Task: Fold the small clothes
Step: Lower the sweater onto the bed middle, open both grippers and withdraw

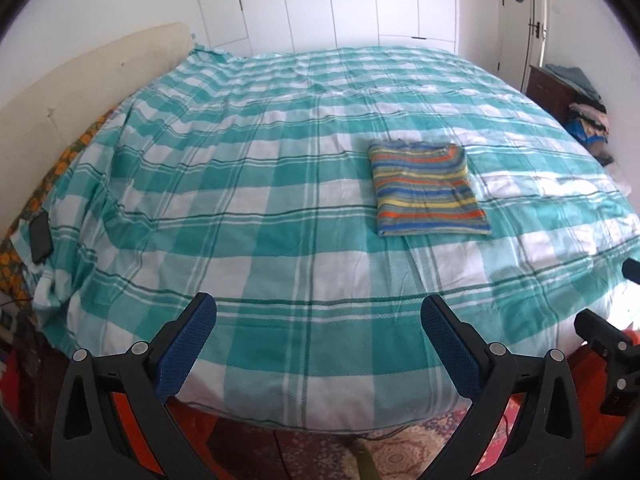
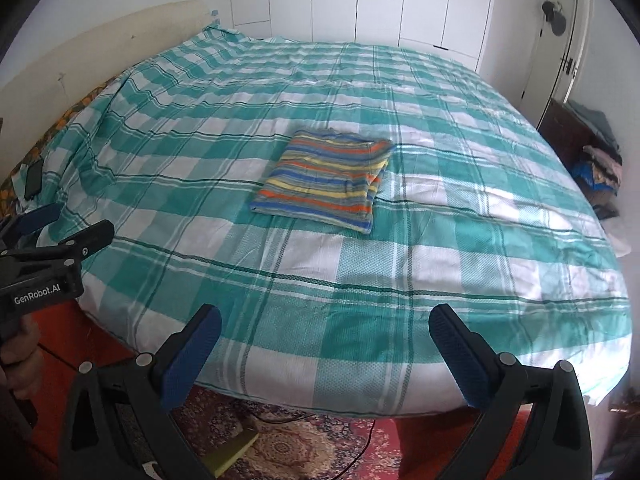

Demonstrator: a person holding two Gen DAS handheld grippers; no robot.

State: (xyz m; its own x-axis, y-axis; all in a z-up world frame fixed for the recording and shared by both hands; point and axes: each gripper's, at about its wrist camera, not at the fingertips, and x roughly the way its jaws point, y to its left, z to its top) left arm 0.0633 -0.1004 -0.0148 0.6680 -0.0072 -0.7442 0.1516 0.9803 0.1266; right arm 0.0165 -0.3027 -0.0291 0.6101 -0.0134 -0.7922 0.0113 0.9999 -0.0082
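A small striped garment (image 1: 427, 190) in orange, yellow, blue and grey lies folded into a flat rectangle on the teal and white checked bedspread (image 1: 248, 208), right of the bed's middle. In the right wrist view the same folded garment (image 2: 326, 178) sits near the centre of the bedspread (image 2: 440, 264). My left gripper (image 1: 318, 308) hovers over the bed's near edge, open, with nothing between its blue pads. My right gripper (image 2: 325, 318) is likewise open and empty above the near edge, well short of the garment. The left gripper (image 2: 52, 232) also shows at the left border of the right wrist view.
A cream headboard (image 1: 80, 80) runs along the bed's left side, with a black phone (image 1: 40, 236) beside it. White wardrobe doors (image 1: 332, 0) stand behind the bed. A dark cabinet with piled clothes (image 1: 576, 100) is at the right. A patterned rug (image 2: 288, 444) covers the floor below.
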